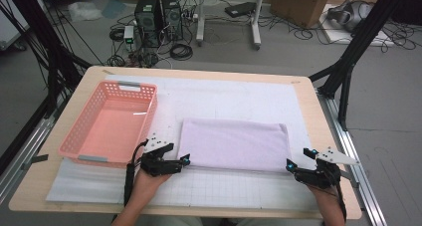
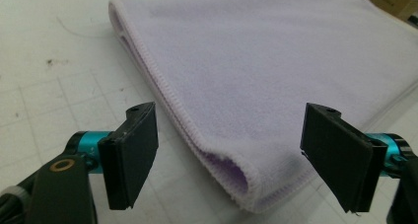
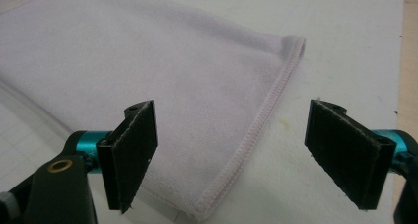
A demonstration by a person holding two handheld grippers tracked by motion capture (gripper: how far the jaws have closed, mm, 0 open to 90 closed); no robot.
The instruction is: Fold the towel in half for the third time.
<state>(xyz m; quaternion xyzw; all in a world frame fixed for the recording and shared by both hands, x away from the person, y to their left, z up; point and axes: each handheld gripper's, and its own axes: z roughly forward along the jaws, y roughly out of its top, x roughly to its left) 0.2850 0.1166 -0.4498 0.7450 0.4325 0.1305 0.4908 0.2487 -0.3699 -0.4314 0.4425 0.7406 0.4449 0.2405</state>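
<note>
Towel [image 1: 234,144] edges sit between both hand-held grippers' spread jaws.

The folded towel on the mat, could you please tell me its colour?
Pale lilac; the towel shows best in the left gripper view.

Towel [image 2: 276,71] far end cut off by top/right edges, left gripper view.

Bright, even light from above, soft short shadows seen under the towel [image 2: 276,71], a small white glare spot seen in the pink basket [image 1: 112,121], high view a little blurry, near jaws sharp.
</note>
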